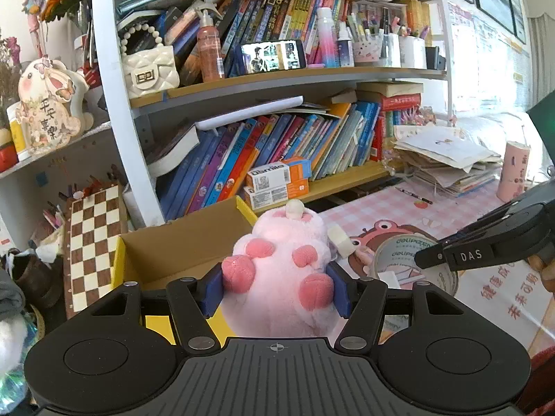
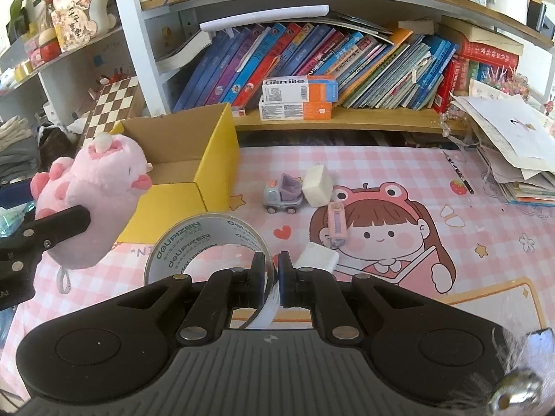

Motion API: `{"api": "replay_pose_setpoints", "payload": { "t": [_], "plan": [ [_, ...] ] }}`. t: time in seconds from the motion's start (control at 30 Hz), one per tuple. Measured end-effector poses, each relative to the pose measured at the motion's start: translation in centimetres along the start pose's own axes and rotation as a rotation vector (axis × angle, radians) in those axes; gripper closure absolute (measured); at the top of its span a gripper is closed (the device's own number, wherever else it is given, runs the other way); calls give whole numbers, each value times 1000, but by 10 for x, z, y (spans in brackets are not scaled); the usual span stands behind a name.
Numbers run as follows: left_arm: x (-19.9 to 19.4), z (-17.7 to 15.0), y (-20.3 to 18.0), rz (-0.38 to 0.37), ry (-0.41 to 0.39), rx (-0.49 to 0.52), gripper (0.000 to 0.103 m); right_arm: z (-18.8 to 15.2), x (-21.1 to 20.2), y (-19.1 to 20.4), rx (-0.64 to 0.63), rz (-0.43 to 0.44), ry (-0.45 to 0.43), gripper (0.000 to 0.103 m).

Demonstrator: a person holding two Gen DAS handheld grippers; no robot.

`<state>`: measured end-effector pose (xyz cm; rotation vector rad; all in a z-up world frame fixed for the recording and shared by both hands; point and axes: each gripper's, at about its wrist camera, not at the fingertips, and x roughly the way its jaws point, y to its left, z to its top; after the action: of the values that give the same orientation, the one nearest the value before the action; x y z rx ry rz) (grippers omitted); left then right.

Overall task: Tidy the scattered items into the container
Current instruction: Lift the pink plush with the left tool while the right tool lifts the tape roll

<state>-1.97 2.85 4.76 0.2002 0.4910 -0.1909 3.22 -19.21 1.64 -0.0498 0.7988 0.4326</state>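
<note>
Two grippers loaded: left gripper (image 1: 277,291) clamps fluffy pink plush pig (image 1: 288,263), right gripper (image 2: 274,274) pinches clear tape roll (image 2: 208,242). Open yellow cardboard box (image 2: 215,159) interior looks bare.

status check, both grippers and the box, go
Left gripper shut on pink plush pig. Right gripper pinching clear tape roll. Open yellow cardboard box ahead, nothing blocking.

One pink plush toy (image 2: 100,187), one tape roll (image 2: 208,239), one yellow box (image 2: 215,159), one toy truck (image 2: 282,196), two toothpaste cartons (image 2: 298,98).
</note>
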Motion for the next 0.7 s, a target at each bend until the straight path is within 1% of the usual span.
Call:
{"api": "replay_pose_setpoints", "payload": {
  "t": [0.37,0.7],
  "plan": [
    [-22,-20,37,-40,-5,-23,43,-2,-5,47,-9,-18,-1,96],
    [-29,-24,64,-84,-35,-31,43,0,-11,69,6,-58,-7,96]
  ]
}}
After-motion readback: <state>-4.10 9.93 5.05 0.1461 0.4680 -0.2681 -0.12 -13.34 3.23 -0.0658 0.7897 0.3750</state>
